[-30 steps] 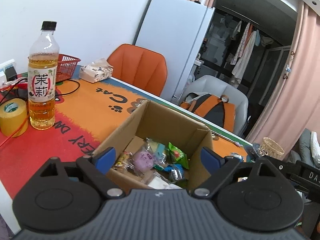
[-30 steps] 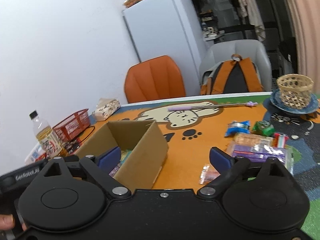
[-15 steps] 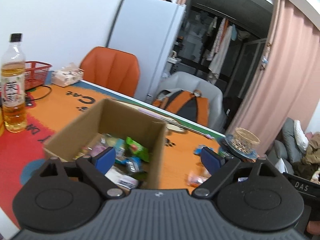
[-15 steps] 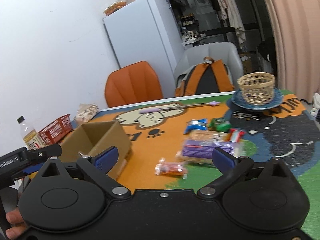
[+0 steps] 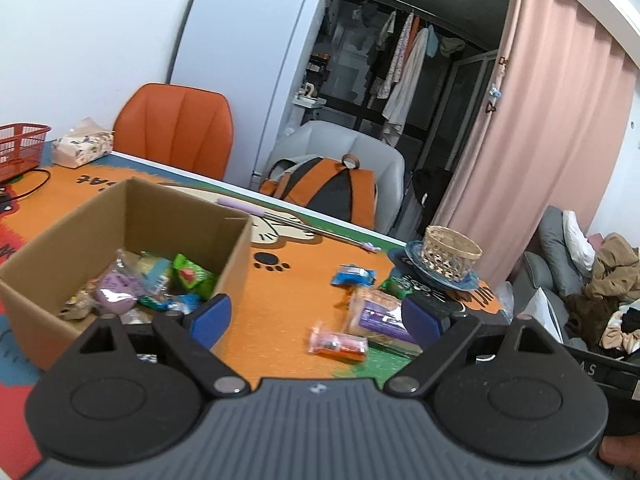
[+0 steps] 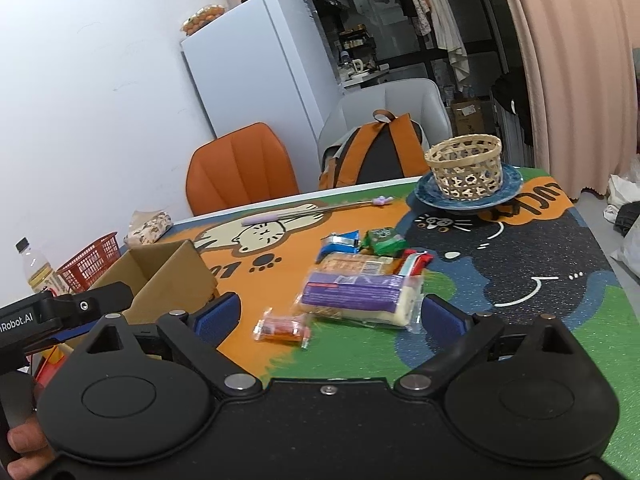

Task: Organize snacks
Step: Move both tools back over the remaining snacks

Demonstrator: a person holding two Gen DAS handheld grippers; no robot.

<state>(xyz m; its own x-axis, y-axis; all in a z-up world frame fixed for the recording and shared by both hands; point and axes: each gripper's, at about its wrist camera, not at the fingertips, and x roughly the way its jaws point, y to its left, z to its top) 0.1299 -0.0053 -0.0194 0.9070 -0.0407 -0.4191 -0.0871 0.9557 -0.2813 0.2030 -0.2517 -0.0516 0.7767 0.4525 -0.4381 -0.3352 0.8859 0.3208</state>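
Your left gripper (image 5: 316, 316) has its blue-padded jaws spread wide with nothing between them; your right gripper (image 6: 328, 316) likewise stands open and empty above the table mat (image 6: 520, 264).

Loose snacks, listed from the near edge of the table outward:
- small orange packet (image 6: 282, 328), clear wrapper, lying flat and nearest you;
- long purple-labelled pack (image 6: 360, 294) of pale biscuits, clear wrap, just beyond the orange one;
- tan-printed pack (image 6: 352, 266), touching the purple pack's far side;
- red-and-white packet (image 6: 416, 261), at the tan pack's right end;
- blue wrapper (image 6: 338, 242) and green wrapper (image 6: 384, 238), side by side, farther out.

The cardboard box (image 5: 80, 236) sits open toward the table's left side and holds mixed snacks: a lilac pouch (image 5: 116, 292), a green bag (image 5: 192, 276), and several others too jumbled to tell apart.
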